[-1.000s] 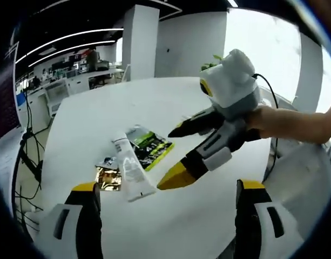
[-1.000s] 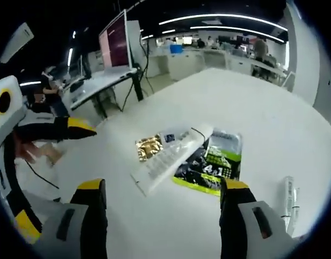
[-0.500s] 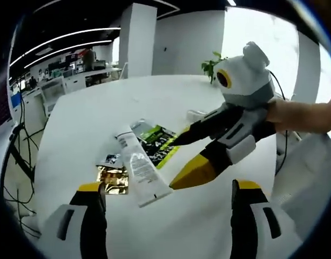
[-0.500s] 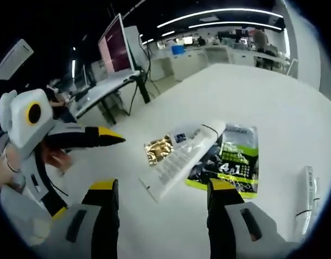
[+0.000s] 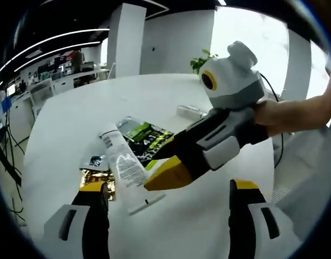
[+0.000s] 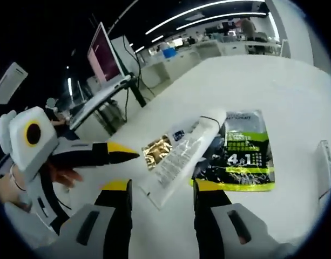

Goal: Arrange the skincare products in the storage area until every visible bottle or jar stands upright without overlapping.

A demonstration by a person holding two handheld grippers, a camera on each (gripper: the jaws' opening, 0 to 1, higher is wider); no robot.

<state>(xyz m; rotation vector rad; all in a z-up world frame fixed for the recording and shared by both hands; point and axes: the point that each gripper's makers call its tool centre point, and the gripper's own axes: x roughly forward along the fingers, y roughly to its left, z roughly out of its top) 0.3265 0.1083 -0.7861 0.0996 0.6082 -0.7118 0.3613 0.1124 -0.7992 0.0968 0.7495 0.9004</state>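
on a round white table a white tube lies flat in the lower left of the left gripper view, its cap toward the upper left and its crimped end toward the bottom. it rests partly across a black and green sachet just to its right, and a gold foil sachet with a small dark-printed sachet above it lie touching its left side. a small clear tube lies well apart near the frame's centre.

the right gripper reaches in from the right of this view, held by a hand; its yellow-tipped jaws are spread, the tips just over the white tube's lower half. whether they touch it cannot be told. the left gripper rises from the bottom edge with its jaws wide apart and nothing between them.

in the right gripper view the white tube runs diagonally through the middle, its flat end between the right gripper's open jaws at the bottom. the black and green sachet lies right of centre and the gold foil sachet left of the tube. the left gripper points in from the left edge, near the gold sachet.
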